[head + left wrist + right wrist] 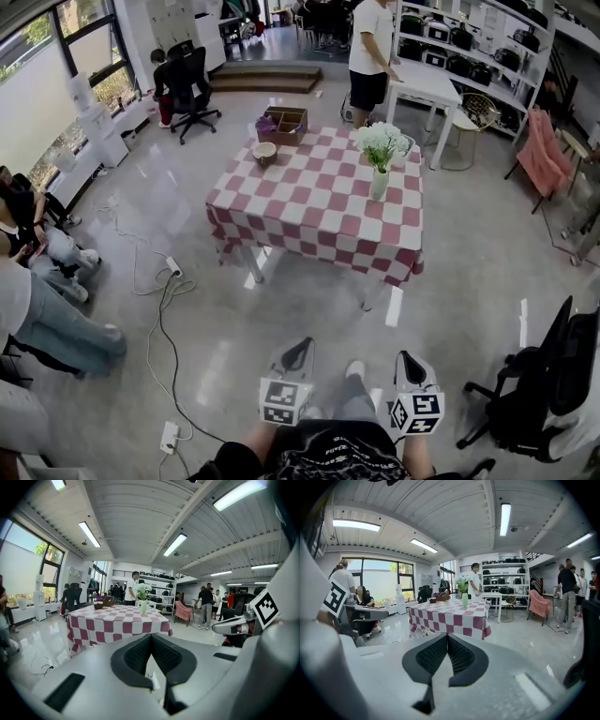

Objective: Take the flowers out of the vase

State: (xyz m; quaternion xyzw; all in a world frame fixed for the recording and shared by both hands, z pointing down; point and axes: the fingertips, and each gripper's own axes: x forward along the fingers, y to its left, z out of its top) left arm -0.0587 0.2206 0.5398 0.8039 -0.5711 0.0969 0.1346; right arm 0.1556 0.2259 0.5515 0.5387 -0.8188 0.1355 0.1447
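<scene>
Low in the head view: left hand-held gripper (pixel 298 349) and right hand-held gripper (pixel 406 358), side by side above the grey floor (pixel 281 319). Each has its jaws pressed together at the tips, with nothing between them. Both gripper views confirm this.

Off to the left on the floor, a white cable (pixel 159 309) in loose loops.

Well beyond the grippers, a tabletop (pixel 309 202) under a red-and-white checked cloth. Toward its right side, a pale vase (pixel 379 184) standing upright, with white flowers (pixel 380 141) bunched above the rim. At the far left corner, a small bowl (pixel 265 152) just beside a wooden box (pixel 286 122). Behind the table, a person (pixel 367 56) in a white shirt, then shelving (pixel 469 42) along the back.

Likely step in hand: closing the gap to the tabletop, with no reach begun yet. To do it well:
- Approach the near edge on the vase's side, keeping clear of the cable.
- Open the jaws before reaching in.
- Probably best to steady the vase with one gripper.
- With the other, pinch the stems just above the rim, gently since they look thin.
- Lift straight up so the vase does not tip.

Hard to make out:
- Too small to count the stems or see how deep they sit.
- No telling whether the vase holds water.
- Box contents unclear apart from a purple patch.
- Hands on the grippers hidden behind the marker cubes and cut off by the bottom edge.
</scene>
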